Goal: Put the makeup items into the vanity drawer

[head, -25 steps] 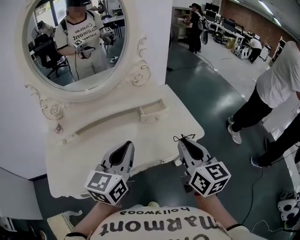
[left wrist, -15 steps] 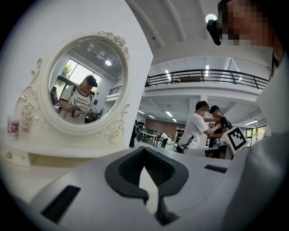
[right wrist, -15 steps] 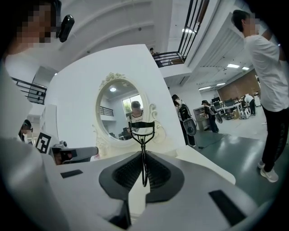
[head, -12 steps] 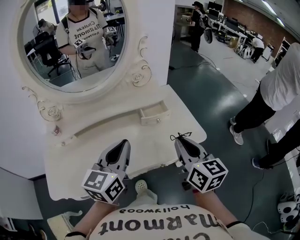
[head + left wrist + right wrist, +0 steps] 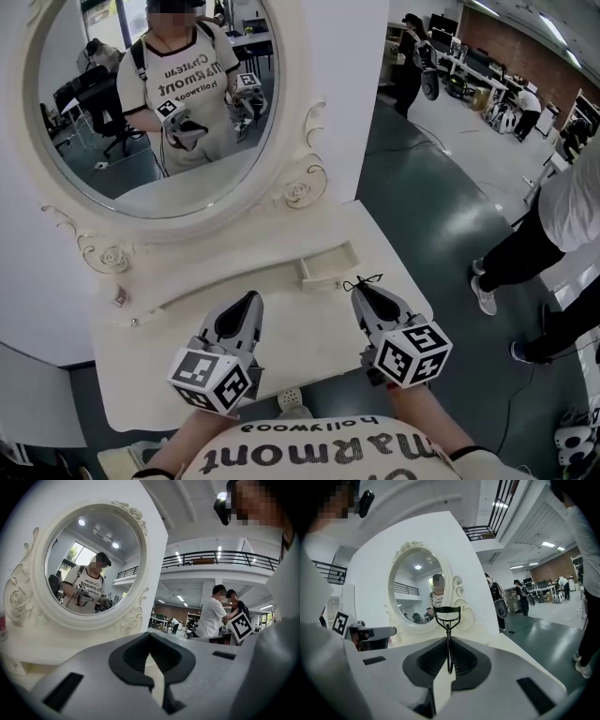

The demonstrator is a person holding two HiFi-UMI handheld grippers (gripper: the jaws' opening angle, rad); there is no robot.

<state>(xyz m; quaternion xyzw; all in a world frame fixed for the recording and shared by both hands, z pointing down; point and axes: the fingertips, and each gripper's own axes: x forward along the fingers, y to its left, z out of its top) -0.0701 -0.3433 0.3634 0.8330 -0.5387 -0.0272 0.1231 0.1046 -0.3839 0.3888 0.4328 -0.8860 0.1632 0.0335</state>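
The right gripper (image 5: 363,291) pinches a thin black metal eyelash curler (image 5: 448,616) mid-stem; it looks light, stiff, probably slippery. The left gripper (image 5: 249,300) is closed, empty.

The head view looks steeply down from above the person's chest onto the white desk (image 5: 314,328) and oval mirror (image 5: 150,103), with the left hand-held gripper (image 5: 247,302) and right hand-held gripper (image 5: 363,292) close below. Each gripper view sits just behind its own jaws, low over the desk, facing the mirror, which all three views share.
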